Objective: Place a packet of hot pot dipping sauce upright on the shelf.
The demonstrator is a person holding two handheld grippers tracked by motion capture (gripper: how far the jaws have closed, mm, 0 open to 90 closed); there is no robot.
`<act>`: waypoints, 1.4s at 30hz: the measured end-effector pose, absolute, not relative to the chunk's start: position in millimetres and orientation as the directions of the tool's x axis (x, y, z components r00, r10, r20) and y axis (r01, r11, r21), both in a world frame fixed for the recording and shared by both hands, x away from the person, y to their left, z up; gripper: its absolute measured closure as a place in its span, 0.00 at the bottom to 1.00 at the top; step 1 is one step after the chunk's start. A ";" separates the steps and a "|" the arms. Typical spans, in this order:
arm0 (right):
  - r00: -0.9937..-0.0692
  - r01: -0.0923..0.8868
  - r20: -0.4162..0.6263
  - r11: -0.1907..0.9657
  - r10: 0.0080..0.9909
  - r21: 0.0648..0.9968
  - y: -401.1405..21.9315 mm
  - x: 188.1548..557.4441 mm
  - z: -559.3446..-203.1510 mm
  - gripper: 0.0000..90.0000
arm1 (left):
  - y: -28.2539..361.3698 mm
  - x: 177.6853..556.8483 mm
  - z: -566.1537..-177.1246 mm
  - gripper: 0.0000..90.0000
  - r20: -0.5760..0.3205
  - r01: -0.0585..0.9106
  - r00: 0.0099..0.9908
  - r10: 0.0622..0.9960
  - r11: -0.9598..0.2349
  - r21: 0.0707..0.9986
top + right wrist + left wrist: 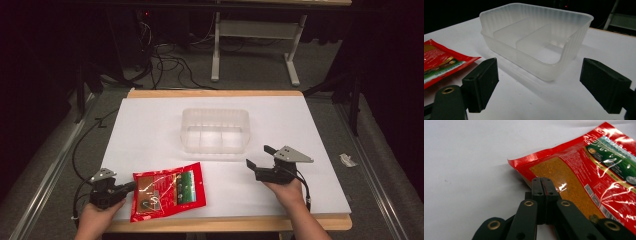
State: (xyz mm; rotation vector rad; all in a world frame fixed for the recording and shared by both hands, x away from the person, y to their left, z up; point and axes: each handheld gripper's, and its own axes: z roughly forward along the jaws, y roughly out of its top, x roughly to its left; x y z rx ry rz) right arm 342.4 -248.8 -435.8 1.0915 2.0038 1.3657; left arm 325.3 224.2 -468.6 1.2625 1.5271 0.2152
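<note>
Red foil between black jaws: the left claw (543, 180) is pressed together right on the near-left edge of the packet (584, 172), pinching the shiny wrapper where the orange-brown window of powder begins. In the left gripper view the two jaws meet flat against each other with the foil caught at their tips. From the high view, that left claw (131, 186) sits at the near-left of the bench (150, 130), a hand (95, 216) behind it, and the packet (169, 191) lies flat on the white surface just to its right, a green panel on its right half.

Over to the other side: the right claw (259, 156) is spread wide, nothing between its jaws, held by a hand (287, 192) at the near-right of the bench. In the right gripper view the two black jaws stand far apart, right claw (539, 87) aimed at the clear plastic box (534, 37) beyond it. The box rests on the bench, apart from the jaws, and two thin dividers split its inside into compartments. A corner of the red packet (441, 62) peeks in at the left of that view.

Out from there, the box (216, 130) sits in the middle of the bench, farther back than both claws and well apart from the packet. The wooden edge of the bench runs along the near side, and dark cables trail over the floor (250, 75) beyond.
</note>
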 end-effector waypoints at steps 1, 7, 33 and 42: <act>-0.571 0.342 0.044 0.189 0.820 0.921 -246.7 343.9 -436.0 0.17 | 224.5 323.5 -468.6 1.00 -0.601 0.587 0.161 0.783 0.414 0.696; -0.585 0.345 0.059 0.183 0.809 0.921 -239.0 348.9 -435.7 0.17 | 227.2 315.3 -467.8 1.00 -0.614 0.615 0.179 0.769 0.399 0.680; -0.704 0.486 0.248 0.196 0.666 0.852 -176.0 326.5 -444.6 0.19 | 218.3 317.4 -458.4 0.88 -0.619 0.526 0.259 0.742 0.429 0.735; -0.714 0.595 0.354 0.257 0.604 0.761 -158.3 327.5 -463.8 0.22 | 208.0 320.5 -472.3 0.90 -0.586 0.604 0.273 0.763 0.338 0.722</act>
